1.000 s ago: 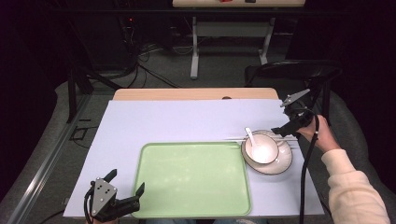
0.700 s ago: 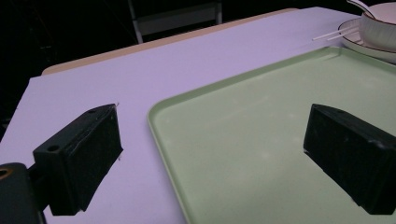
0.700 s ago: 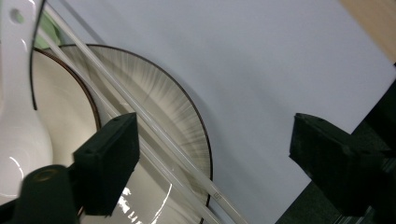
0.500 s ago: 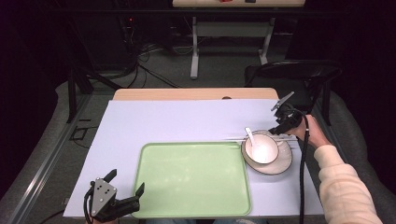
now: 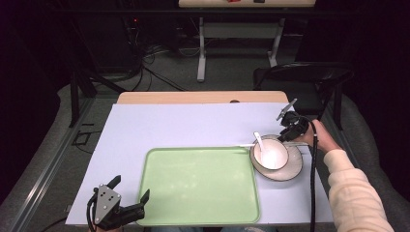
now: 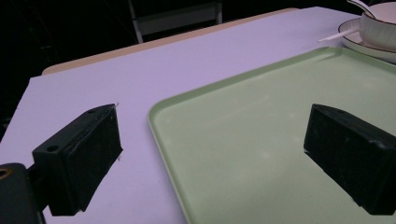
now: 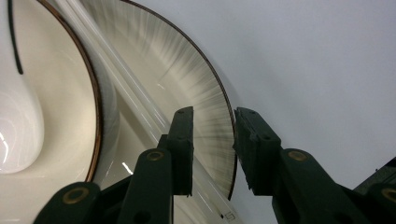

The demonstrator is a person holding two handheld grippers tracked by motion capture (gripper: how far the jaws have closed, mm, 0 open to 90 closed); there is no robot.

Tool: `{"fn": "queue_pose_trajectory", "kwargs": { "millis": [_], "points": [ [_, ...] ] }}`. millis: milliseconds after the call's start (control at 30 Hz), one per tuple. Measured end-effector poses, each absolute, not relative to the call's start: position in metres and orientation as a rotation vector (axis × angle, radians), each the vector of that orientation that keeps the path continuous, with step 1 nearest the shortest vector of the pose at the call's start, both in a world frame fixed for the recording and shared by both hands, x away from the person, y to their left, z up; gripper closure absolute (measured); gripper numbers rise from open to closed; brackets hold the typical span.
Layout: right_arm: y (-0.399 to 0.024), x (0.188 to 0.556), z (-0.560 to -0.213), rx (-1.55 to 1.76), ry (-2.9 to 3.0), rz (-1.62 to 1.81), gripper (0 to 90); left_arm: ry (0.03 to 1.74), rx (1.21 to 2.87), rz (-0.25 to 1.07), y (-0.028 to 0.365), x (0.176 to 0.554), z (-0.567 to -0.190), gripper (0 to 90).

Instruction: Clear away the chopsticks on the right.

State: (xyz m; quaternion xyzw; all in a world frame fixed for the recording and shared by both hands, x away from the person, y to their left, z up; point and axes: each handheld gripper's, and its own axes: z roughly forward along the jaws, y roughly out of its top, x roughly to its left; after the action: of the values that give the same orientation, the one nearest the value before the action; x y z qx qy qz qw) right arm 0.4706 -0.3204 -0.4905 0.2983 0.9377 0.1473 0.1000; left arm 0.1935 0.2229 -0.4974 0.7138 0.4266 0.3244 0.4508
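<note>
Plate (image 5: 292,170) on the right side of the table (image 5: 169,121), just right of the tray (image 5: 200,186) and touching its edge or very near it.

Far left, at the near edge: left gripper (image 5: 130,187), low by the near left corner of the tray. Jaws wide apart, with nothing between them. One jaw over the table, the other over the tray.

In the middle: green tray, lying flat.

Then a white bowl (image 5: 273,155) sitting on the plate, with a white spoon (image 5: 258,140) leaning in it. Two thin white sticks (image 5: 245,144) lying across the plate, with the ends poking out past the far right corner of the tray.

Far right: right gripper (image 7: 212,114), held in a hand (image 5: 321,140), pointing down at the far edge of the plate. Jaws narrow and just been closing. Plate rim between them, one jaw over the plate beside the sticks, the other just outside the rim. A small gap left, so no squeeze on the rim yet.
</note>
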Motion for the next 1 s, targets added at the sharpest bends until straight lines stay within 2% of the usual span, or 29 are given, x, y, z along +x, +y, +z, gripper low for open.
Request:
{"fn": "queue_pose_trajectory", "kwargs": {
  "millis": [333, 633, 1000],
  "points": [
    [-0.3247, 0.4679, -0.4889, 0.854, 2.789, 0.431, 73.1, 1.054, 1.765, 0.804, 0.2228, 0.1937, -0.4974, 4.1],
    [-0.3275, 0.4641, -0.4845, 0.831, 2.815, 0.441, 71.8, 1.058, 1.76, 0.806, 0.223, 0.1934, -0.4974, 4.1],
    [-0.3276, 0.4649, -0.4873, 0.822, 2.827, 0.404, 75.1, 1.06, 1.756, 0.806, 0.2228, 0.1934, -0.4975, 4.1]
  ]
}}
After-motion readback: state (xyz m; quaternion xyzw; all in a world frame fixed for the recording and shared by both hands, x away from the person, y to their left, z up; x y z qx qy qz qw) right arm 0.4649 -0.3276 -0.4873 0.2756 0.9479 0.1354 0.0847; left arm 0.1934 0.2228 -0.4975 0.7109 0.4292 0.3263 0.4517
